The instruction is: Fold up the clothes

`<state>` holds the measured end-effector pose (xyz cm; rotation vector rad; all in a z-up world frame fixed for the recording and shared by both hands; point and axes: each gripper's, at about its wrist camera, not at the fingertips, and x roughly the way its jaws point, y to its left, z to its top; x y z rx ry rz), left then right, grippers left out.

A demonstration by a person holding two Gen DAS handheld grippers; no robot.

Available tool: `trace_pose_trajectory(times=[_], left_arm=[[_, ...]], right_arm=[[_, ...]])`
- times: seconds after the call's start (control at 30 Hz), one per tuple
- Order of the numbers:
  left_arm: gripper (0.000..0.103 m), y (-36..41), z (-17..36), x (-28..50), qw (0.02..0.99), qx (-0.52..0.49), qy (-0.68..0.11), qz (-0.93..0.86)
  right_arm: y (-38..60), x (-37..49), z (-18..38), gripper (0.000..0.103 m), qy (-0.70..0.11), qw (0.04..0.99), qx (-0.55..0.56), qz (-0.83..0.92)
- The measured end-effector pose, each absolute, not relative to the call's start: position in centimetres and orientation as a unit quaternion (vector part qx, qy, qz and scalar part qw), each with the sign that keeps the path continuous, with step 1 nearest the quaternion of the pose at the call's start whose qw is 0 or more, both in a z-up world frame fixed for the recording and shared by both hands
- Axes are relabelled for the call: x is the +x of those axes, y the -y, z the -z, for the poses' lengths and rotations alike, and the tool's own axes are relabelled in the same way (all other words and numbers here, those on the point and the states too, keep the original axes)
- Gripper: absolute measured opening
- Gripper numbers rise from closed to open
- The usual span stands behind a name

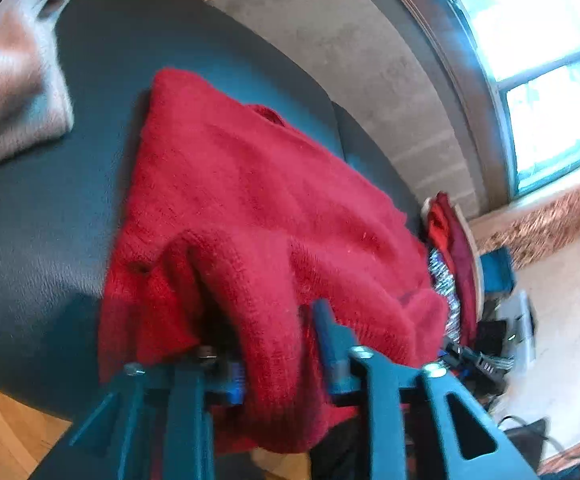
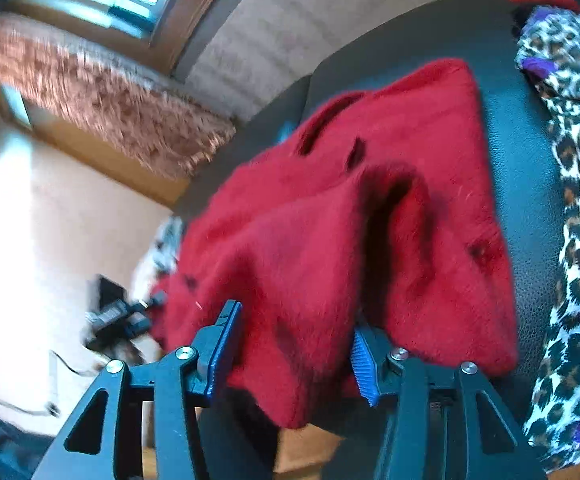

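Nearest, the left gripper (image 1: 280, 344) has its fingers pinching a hanging fold of the red sweater (image 1: 250, 200). The right gripper (image 2: 294, 336) grips another thick bunch of it. The fuzzy knit lies rumpled on the dark seat (image 1: 42, 208). A beige garment (image 1: 14, 80) sits at ten o'clock; a leopard-print cloth (image 2: 574, 208) at three.

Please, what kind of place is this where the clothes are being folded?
Probably a room in a home. A red knitted sweater lies on a dark leather-like seat, likely a sofa, with a leopard-print garment beside it. A window, a shaggy brown rug and a light floor are behind.
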<state>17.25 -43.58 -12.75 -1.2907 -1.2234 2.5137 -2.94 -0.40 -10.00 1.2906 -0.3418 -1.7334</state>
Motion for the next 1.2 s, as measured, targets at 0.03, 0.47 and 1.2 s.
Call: trace_pose_trajectory(times=[0.03, 0.47, 1.2], left_arm=[[0.014, 43.5, 12.5, 17.1, 0.045, -0.413, 0.401, -0.816], [0.026, 50.7, 13.6, 10.6, 0.037, -0.329, 0.569, -0.753], [0.046, 53.5, 10.8, 16.7, -0.103, -0.333, 0.480, -0.805]], right_arm=[[1.0, -2.7, 10.0, 0.010, 0.123, 0.460, 0.524, 0.706], [6.0, -12.6, 7.2, 0.013, 0.297, 0.468, 0.440, 0.707], [2.3, -9.6, 9.5, 0.049, 0.150, 0.410, 0.450, 0.779]])
